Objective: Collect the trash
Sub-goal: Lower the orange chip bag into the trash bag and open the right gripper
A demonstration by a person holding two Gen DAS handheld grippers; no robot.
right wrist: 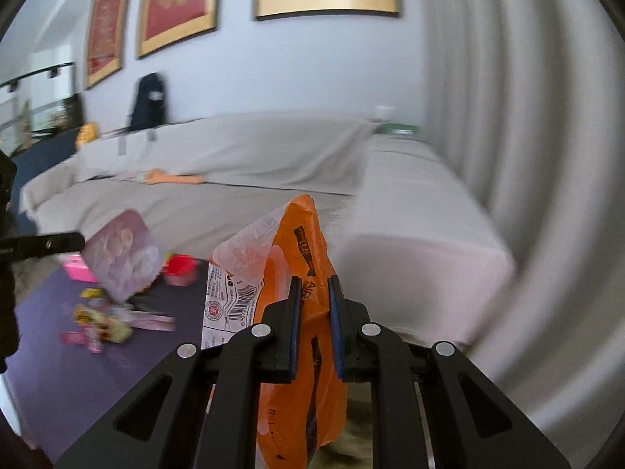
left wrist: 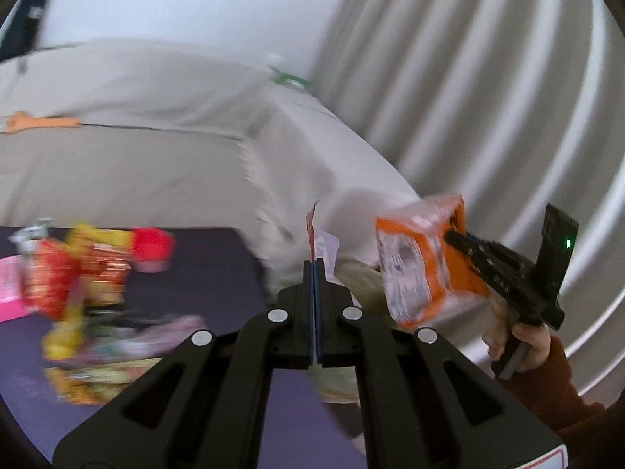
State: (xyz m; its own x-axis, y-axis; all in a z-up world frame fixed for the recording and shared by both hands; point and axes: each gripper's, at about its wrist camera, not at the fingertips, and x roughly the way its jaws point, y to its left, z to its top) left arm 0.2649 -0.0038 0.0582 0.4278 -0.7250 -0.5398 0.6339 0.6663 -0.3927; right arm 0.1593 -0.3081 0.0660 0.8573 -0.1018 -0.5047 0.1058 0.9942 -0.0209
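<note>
My left gripper [left wrist: 315, 264] is shut on a thin pale pink wrapper [left wrist: 322, 244], which the right wrist view shows as a flat pinkish packet [right wrist: 123, 260] held in the air. My right gripper [right wrist: 315, 285] is shut on an orange and white snack bag [right wrist: 291, 258], which also shows in the left wrist view [left wrist: 420, 258] held up at the right. A pile of colourful wrappers [left wrist: 82, 273] lies on the dark purple table [left wrist: 218, 273]; it also shows in the right wrist view [right wrist: 105, 318].
A grey covered sofa [right wrist: 242, 156] runs behind the table, with its chaise [right wrist: 410, 215] at the right. A pink box [left wrist: 9, 289] and a red cup [left wrist: 152, 248] stand on the table. White curtains [left wrist: 468, 97] hang at the right.
</note>
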